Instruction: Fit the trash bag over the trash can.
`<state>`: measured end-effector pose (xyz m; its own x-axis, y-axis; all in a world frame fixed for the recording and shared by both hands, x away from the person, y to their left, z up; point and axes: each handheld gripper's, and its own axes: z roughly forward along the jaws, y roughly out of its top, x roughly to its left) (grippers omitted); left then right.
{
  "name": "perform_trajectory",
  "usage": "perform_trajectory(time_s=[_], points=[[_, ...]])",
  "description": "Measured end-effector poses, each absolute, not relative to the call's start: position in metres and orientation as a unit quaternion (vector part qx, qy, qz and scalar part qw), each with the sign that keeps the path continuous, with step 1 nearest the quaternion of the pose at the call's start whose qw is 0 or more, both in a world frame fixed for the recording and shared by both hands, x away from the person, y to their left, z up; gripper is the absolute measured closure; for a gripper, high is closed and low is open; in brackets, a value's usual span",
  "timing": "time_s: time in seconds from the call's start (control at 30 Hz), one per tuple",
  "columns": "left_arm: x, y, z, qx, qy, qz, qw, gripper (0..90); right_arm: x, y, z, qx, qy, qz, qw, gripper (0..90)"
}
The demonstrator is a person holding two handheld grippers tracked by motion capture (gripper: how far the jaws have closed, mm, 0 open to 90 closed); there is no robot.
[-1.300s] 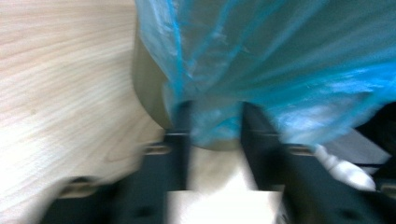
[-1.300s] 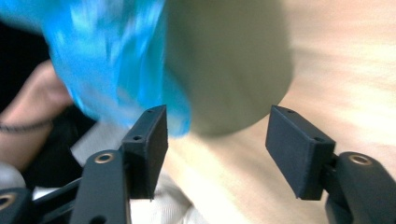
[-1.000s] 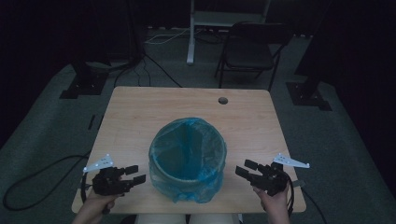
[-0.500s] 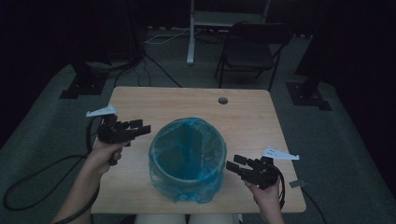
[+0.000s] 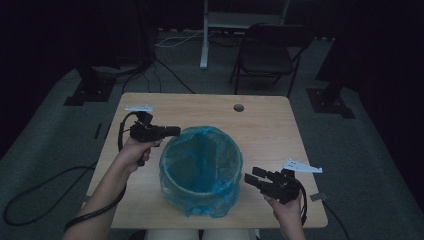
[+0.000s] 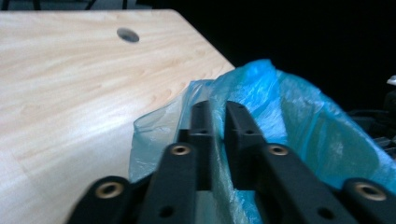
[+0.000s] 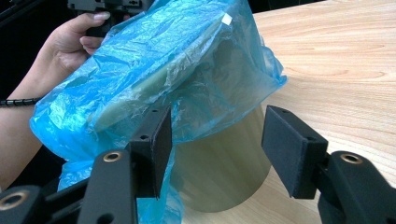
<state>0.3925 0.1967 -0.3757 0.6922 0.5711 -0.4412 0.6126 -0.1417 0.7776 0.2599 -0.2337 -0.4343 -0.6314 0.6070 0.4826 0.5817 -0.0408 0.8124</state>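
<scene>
Left gripper (image 5: 172, 131) first, from the high view: it's at the far-left side of the round bin with the thin blue plastic bag liner (image 5: 200, 170), jaws just closed together right at the bag's rim. The bin sits in the middle of the light wooden table (image 5: 270, 125), closer to the near edge. Right gripper (image 5: 256, 177) is just beside the bin's right side, low near the table, jaws apart with nothing between them from up here. There's a small round hole (image 5: 239, 107) in the tabletop further back, and a dark folding chair (image 5: 270, 55) behind the table.

Left gripper view: the two black jaws of the left gripper (image 6: 218, 114) are nearly touching, pinched on the top edge of the blue liner (image 6: 299, 116), which bunches up around them. Wood grain and the hole (image 6: 127, 34) are off to the left.

Right gripper view: the right gripper (image 7: 215, 140) has a wide gap between its pads. The left pad sits right against the loose overhang of the liner (image 7: 154, 70); can't tell if it's actually touching. The bin's olive-coloured wall (image 7: 224, 168) shows in the gap. The person's left hand (image 7: 77, 39) is at the far side.
</scene>
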Motion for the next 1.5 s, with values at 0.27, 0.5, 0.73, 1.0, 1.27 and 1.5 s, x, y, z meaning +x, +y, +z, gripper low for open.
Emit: perform_trajectory(time_s=[0.27,0.5,0.73,1.0,1.27,1.5], points=[[0.39,0.196,-0.386,0.772,0.4,0.025,0.493,90.0,0.26,-0.234,-0.434,0.431,0.69,0.581,0.015,43.1],[0.391,0.195,-0.417,0.786,0.409,0.02,0.464,90.0,0.261,-0.235,-0.436,0.436,0.688,0.58,0.017,40.6],[0.388,0.198,-0.426,0.778,0.421,0.075,0.46,63.9,0.261,-0.239,-0.436,0.447,0.684,0.576,0.038,30.6],[0.362,0.225,-0.418,0.757,0.423,0.117,0.485,30.8,0.265,-0.247,-0.436,0.453,0.686,0.568,0.046,22.1],[0.325,0.249,-0.431,0.772,0.419,0.125,0.461,1.2,0.267,-0.245,-0.435,0.445,0.691,0.568,0.047,20.4],[0.293,0.247,-0.448,0.773,0.412,0.164,0.453,1.2,0.27,-0.24,-0.438,0.453,0.696,0.554,0.059,19.8]])
